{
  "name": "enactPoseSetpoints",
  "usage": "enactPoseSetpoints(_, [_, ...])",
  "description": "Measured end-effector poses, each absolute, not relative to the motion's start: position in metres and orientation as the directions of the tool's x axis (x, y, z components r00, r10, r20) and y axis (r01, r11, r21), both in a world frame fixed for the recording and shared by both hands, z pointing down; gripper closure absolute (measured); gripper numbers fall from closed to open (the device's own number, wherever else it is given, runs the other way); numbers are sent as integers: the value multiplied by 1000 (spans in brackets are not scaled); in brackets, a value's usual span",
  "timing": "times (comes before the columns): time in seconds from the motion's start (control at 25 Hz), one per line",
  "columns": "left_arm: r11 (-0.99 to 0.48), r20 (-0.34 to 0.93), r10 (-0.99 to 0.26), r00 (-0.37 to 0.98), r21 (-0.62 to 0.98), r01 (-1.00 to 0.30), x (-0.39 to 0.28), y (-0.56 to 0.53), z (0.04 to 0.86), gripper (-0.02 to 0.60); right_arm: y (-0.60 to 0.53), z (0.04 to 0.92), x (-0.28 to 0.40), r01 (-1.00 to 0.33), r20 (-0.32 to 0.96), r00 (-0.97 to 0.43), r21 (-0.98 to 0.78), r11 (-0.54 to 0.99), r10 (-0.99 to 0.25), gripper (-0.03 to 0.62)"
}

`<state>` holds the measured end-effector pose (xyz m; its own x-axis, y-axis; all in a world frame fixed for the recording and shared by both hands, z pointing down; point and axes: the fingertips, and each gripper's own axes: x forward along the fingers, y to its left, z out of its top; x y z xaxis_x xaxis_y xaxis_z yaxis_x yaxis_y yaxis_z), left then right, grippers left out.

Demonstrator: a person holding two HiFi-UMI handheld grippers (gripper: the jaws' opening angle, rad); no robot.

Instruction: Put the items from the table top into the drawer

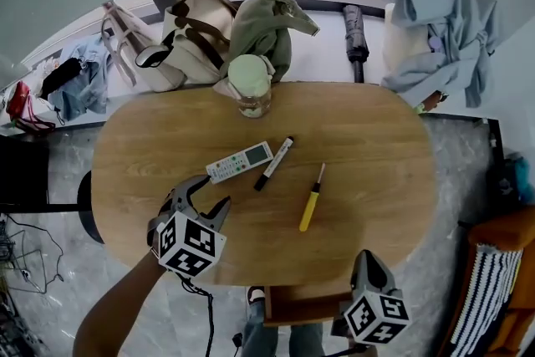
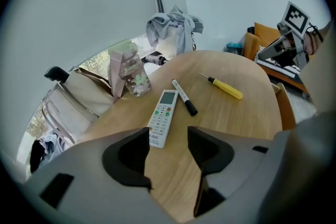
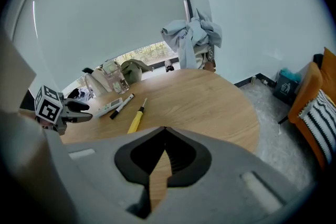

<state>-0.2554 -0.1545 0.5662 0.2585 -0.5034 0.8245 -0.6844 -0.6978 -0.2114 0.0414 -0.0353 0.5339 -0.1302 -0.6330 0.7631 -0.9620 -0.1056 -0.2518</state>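
Observation:
On the oval wooden table (image 1: 376, 146) lie a white remote (image 1: 240, 162), a black-capped white marker (image 1: 274, 163) and a yellow-handled screwdriver (image 1: 311, 198). My left gripper (image 1: 213, 191) hovers open just short of the remote, with nothing between its jaws. The left gripper view has the remote (image 2: 163, 117) straight ahead of the gripper (image 2: 168, 136), then the marker (image 2: 184, 97) and the screwdriver (image 2: 226, 87). My right gripper (image 1: 365, 257) is shut and empty at the table's front edge, above a wooden drawer (image 1: 303, 305). Its view (image 3: 165, 131) shows the screwdriver (image 3: 136, 118) far ahead to the left.
A glass jar with a pale green lid (image 1: 251, 85) stands at the table's far edge. Behind it are a cream bag (image 1: 188, 38), a green garment (image 1: 267, 25), a folded umbrella (image 1: 356, 42) and blue clothes (image 1: 439, 29). An orange chair (image 1: 506, 280) is at the right.

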Motion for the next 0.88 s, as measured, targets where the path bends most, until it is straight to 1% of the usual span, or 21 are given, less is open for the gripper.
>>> enactPoseSetpoints(0.28, [-731,833,-506,222,-279,-622,-254,-180,576,353,-36,540,36,-957,773,-149,-269,-107,-616,589])
enactPoseSetpoints(0.48, [-775,853,-465,239,-260,-576,-247,-190,585,350,-39,543,38,-955,777,-150,-274,-114,-612,589])
enactPoseSetpoints(0.72, [-818,882,-415,226,-252,-517,-243,-199,595,350,-42,548,43,-953,778,-150,-278,-122,-610,589])
enactPoseSetpoints(0.88, [-834,892,-385,237,-227,-502,-237,-207,601,350,-44,549,46,-951,777,-155,-285,-121,-610,589])
